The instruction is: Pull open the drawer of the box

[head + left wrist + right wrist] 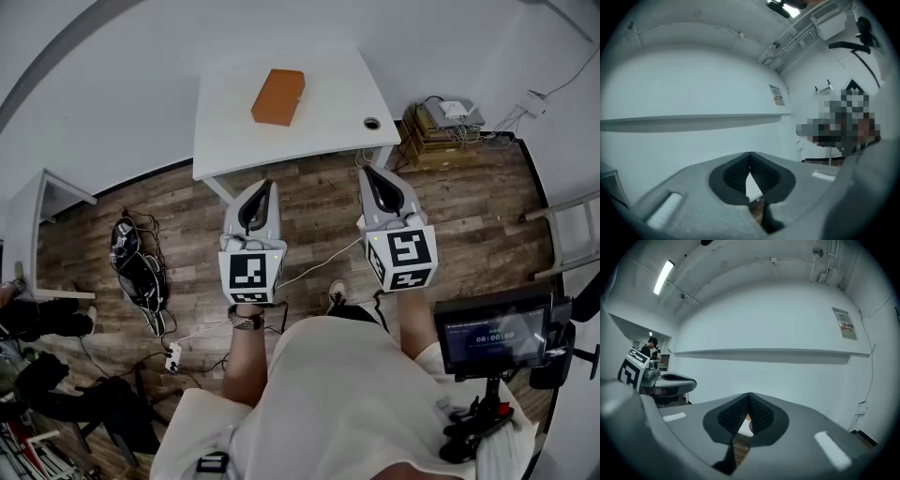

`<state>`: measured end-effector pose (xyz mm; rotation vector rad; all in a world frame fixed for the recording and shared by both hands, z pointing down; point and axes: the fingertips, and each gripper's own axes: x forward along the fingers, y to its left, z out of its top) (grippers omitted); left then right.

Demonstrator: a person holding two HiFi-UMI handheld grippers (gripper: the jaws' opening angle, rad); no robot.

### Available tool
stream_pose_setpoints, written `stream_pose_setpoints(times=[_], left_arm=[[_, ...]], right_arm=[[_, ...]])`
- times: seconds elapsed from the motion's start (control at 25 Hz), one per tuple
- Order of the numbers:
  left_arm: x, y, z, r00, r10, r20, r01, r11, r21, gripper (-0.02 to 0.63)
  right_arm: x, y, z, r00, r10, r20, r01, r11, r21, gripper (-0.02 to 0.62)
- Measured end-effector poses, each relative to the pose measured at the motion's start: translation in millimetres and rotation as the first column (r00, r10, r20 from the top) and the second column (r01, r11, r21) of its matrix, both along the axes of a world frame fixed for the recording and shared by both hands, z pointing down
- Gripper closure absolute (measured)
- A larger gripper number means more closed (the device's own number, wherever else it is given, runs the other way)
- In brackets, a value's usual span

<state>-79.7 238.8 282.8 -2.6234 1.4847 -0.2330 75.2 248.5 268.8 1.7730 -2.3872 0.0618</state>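
Hovering level before the white rectangular table (319, 131) bearing an orange rectangular box (277, 96), the left gripper (265, 187) and right gripper (373, 178) have jaws pressed together, empty.

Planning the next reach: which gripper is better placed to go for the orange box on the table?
Left, probably. The left gripper points almost straight at the orange box on the white table; the right gripper sits further to the side. Both are shut, neither touching it.

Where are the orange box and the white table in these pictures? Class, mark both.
orange box (277, 96): head view, middle of its top face.
white table (328, 103): head view, bare top right of the box.
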Motion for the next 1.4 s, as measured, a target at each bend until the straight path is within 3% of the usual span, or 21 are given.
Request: stream_pose_setpoints(times=[0.16,0.44,0.68,1.08,1.4], left_arm=[[-1.0,6.6,1.0,1.0,-0.009,-0.008,0.009,1.0,-0.015,0.601],[-3.5,11.6,1.8,1.0,-0.021,-0.003,0.021,1.0,-0.014,0.601],[-6.3,40.8,-14.6,1.0,-0.02,-0.012,0.02,0.999,0.036,0.601],[20.5,38.4,-13.4,0.998,-0.068,-0.015,0.069,0.997,0.045,0.602],[31.8,35.5,-12.5,0.998,-0.063,-0.004,0.063,0.997,0.054,0.601]], right_arm=[[3.0,8.1,-0.3,0.999,0.017,-0.035,-0.017,1.0,-0.004,0.594],[-2.9,14.3,0.3,1.0,0.002,-0.01,-0.002,1.0,0.009,0.594],[-10.3,44.7,-16.2,0.999,-0.028,-0.03,0.03,0.998,0.053,0.594],[14.0,41.5,-23.4,0.997,-0.077,-0.023,0.079,0.995,0.059,0.594],[21.9,36.8,-19.4,0.997,-0.08,-0.023,0.082,0.995,0.057,0.594]])
